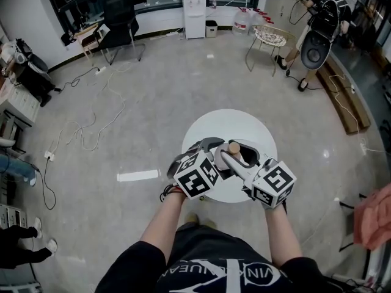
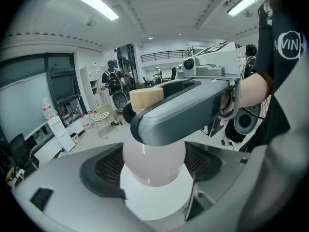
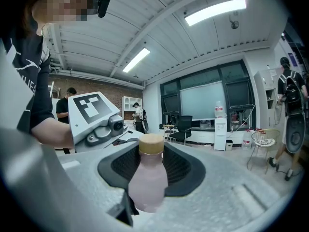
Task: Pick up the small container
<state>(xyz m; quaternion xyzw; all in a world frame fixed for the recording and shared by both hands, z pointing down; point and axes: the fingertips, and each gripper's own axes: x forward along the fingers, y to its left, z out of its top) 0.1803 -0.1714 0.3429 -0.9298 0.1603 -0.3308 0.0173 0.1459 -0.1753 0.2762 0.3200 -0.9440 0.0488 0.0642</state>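
The small container is a pale pink bottle with a tan cap, standing on a round white table. Both grippers meet at it near the table's front. My left gripper comes in from the left. In the left gripper view the bottle's body fills the gap between the dark pads and touches both, with the table top just below. My right gripper reaches in from the right, and one of its jaws crosses the bottle's neck. In the right gripper view the bottle stands between wide jaws with room on each side.
Grey floor surrounds the table, with loose cables and a white strip to the left. A wire chair and a person are at the back right. A water dispenser and an office chair stand by the far wall.
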